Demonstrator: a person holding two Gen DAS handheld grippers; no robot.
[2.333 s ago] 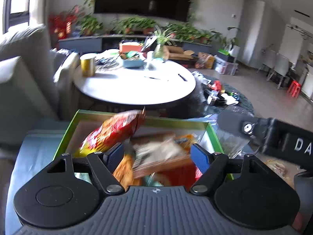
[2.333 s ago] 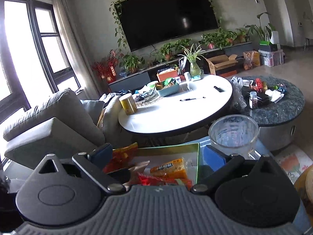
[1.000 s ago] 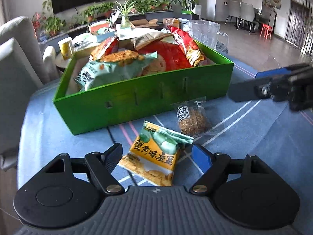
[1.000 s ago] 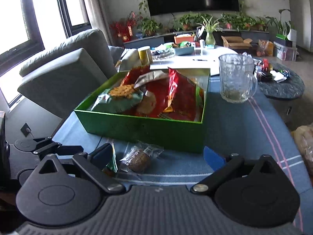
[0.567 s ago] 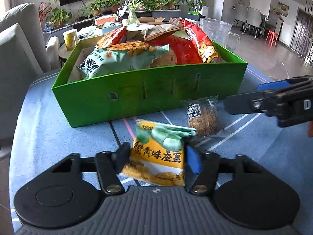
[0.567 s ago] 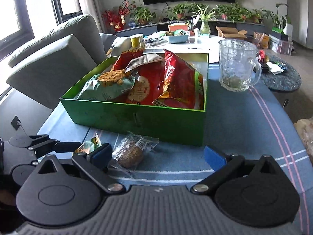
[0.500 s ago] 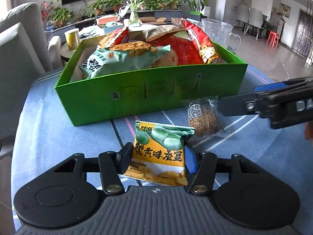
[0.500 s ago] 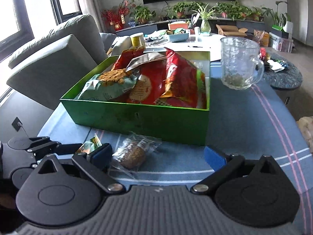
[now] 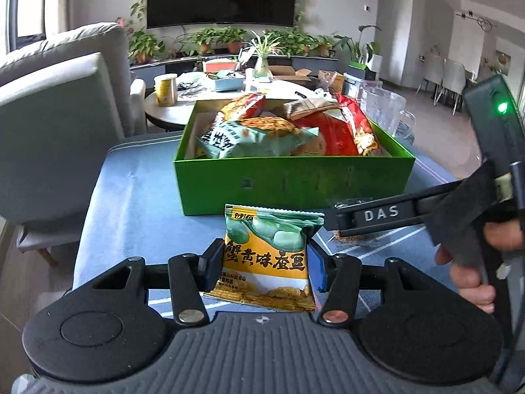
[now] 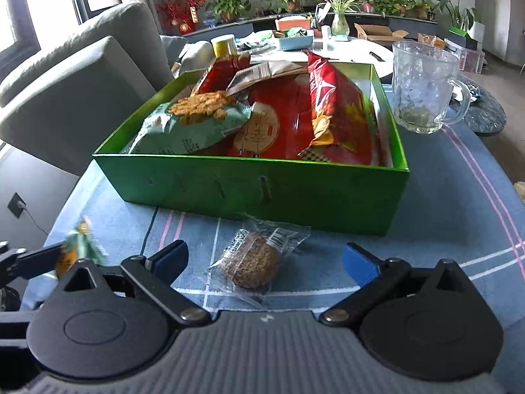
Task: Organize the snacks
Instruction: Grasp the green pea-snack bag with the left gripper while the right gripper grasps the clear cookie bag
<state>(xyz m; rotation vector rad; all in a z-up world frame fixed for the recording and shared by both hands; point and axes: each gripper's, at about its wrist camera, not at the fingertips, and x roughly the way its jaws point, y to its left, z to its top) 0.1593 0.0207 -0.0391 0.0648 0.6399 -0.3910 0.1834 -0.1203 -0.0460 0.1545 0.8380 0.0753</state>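
My left gripper (image 9: 265, 264) is shut on a yellow and green bean snack packet (image 9: 267, 256), lifted off the blue tablecloth in front of the green box (image 9: 295, 180). The box (image 10: 256, 187) is piled with snack bags. A clear-wrapped round brown cake (image 10: 254, 264) lies on the cloth just before the box. My right gripper (image 10: 264, 257) stands open, low over the cloth, with that cake between its fingers and the pads apart from it. In the left wrist view the right gripper (image 9: 377, 215) covers most of the cake. The held packet (image 10: 77, 252) shows blurred at the left of the right wrist view.
A glass mug (image 10: 423, 88) stands right of the box. A grey sofa (image 9: 55, 124) is at the left, a round white table (image 9: 183, 105) with clutter behind the box. A hand (image 9: 475, 262) holds the right gripper's handle.
My left gripper closed on the bean packet and raised it off the cloth. My right gripper came down and forward over the wrapped cake, staying open.
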